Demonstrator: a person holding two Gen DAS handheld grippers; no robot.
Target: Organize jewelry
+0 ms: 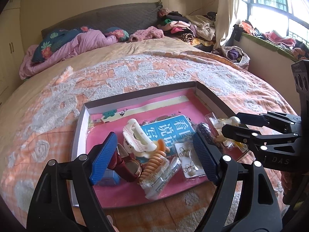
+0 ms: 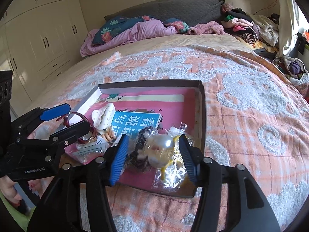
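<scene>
Centrally, in both wrist views, a shallow cardboard tray [image 1: 210,94] with low upright walls lies on the bed [image 1: 135,71], whose tufted orange-and-white bedspread spreads wide and bare around it. The jewelry fills the tray's lower half: a white ridged hair clip [image 1: 135,135], a red-strapped watch [image 1: 127,166], and bagged earrings [image 1: 190,162]. The left claw [image 1: 154,158] stands apart above them. The right claw [image 2: 153,157] is also apart, flanking a crinkled clear bag of pearl pieces [image 2: 162,150]. The contents of the bags are hard to make out.
</scene>
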